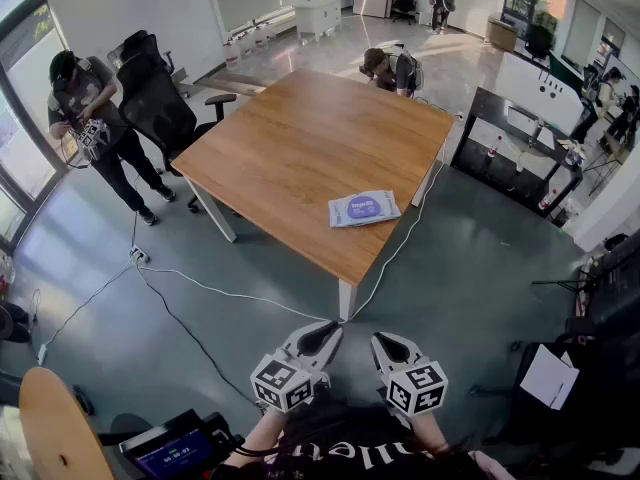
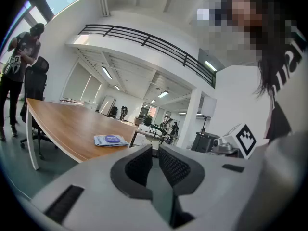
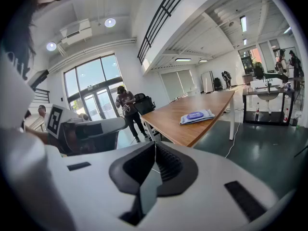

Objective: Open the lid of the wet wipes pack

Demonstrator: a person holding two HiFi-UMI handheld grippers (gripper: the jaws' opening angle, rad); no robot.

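Observation:
A pale blue wet wipes pack [image 1: 364,208] with a purple oval lid lies flat near the right front corner of the wooden table [image 1: 300,138]. Its lid is down. The pack shows far ahead in the left gripper view [image 2: 111,140] and in the right gripper view [image 3: 197,116]. My left gripper [image 1: 331,329] and right gripper [image 1: 380,341] hang side by side close to my body, well short of the table. Both are shut with nothing between the pads. The left gripper's tips [image 2: 155,148] and the right gripper's tips [image 3: 155,145] point toward the table.
A person [image 1: 85,108] stands at the left beside a black office chair [image 1: 155,93]. Another person [image 1: 392,68] crouches behind the table's far corner. A white cable [image 1: 215,290] runs across the grey floor. A dark desk [image 1: 525,153] stands at the right.

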